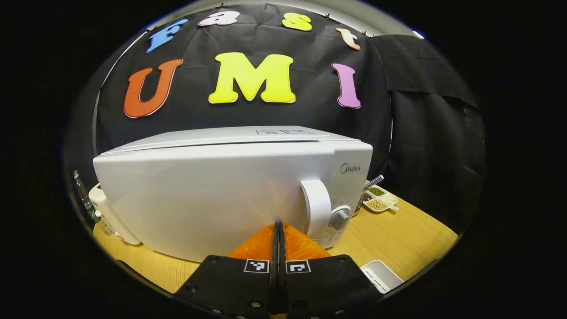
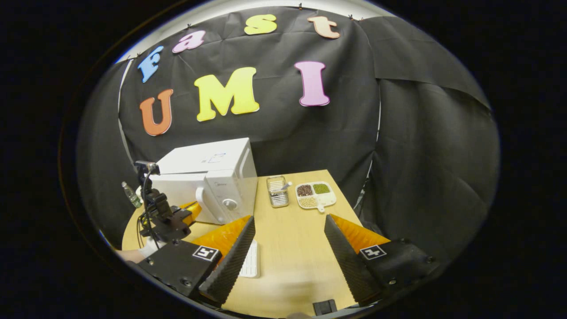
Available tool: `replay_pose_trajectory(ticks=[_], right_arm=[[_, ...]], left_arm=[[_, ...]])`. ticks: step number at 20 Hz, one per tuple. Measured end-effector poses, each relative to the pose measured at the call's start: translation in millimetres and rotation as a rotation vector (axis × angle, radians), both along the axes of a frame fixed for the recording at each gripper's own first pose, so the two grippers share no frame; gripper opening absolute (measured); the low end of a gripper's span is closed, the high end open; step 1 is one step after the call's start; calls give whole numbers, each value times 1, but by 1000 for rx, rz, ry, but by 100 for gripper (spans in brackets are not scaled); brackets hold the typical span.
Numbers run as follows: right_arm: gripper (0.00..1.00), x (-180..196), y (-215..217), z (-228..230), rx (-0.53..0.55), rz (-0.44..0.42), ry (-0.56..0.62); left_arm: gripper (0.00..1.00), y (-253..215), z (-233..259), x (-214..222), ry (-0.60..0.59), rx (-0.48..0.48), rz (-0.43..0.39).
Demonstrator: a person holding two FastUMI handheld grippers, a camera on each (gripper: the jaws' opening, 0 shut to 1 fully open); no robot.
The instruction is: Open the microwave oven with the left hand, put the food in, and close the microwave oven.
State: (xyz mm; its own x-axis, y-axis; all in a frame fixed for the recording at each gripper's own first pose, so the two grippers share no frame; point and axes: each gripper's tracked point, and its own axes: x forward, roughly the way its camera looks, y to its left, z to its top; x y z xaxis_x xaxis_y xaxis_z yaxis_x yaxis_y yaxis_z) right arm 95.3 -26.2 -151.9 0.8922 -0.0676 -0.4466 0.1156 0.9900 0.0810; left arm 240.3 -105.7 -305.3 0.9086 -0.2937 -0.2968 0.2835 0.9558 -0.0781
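The white microwave (image 1: 212, 195) stands on the wooden table (image 1: 407, 239) with its door closed; its curved white handle (image 1: 315, 208) is at the door's right side, beside a grey knob (image 1: 340, 218). My left gripper (image 1: 279, 228) is shut with nothing between its fingers, its tips close to the door just left of the handle. In the right gripper view the microwave (image 2: 208, 181) sits at the table's left, with the left gripper (image 2: 191, 209) in front of its door. My right gripper (image 2: 289, 218) is open and empty above the table. A flat white container (image 2: 251, 259) lies by its left finger.
A divided dish of beans (image 2: 314, 195) and a small metal basket (image 2: 277, 191) stand at the back of the table (image 2: 292, 248). The white container (image 1: 381, 274) lies near the front edge. A white object (image 1: 108, 212) and a bottle (image 1: 86, 199) sit left of the microwave.
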Motion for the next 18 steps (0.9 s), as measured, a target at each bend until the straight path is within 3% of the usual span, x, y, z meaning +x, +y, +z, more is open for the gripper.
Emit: replay_pose_trajectory(ticks=[4,5,6,7,8,9,10,11,12,13,14,17,18], right_arm=[[92,2,0,-2,16,-5,5],[100,2,1,-1,18,-1,4],[100,3,2,-3,18,4,6],[92,4,5,-2,18,14,3],[100,5,6,-2,13,21,3],[100,6,6,-1,8,24,-1],[92,7,6,1,7,27,-6],[92,8,8,1,8,31,-6],[100,7,11,3,8,35,-10],[92,6,14,6,14,39,-24],[92,4,16,8,16,41,-33],[92,-1,20,15,0,31,-65],[92,-3,21,16,-11,26,-73]], left_arm=[[0,-1,0,2,-4,-7,0],[0,-1,0,4,1,-14,1],[0,-2,0,7,4,-14,3],[0,0,0,14,1,-1,17],[0,-1,-3,9,32,-16,19],[0,0,-3,6,31,-22,25],[0,3,-4,8,35,-7,39],[0,11,-1,6,34,14,57],[0,18,3,1,26,24,66],[0,26,10,-8,23,20,65],[1,34,16,-17,22,14,62],[87,80,34,-45,-13,104,113],[97,87,38,-50,-21,130,112]])
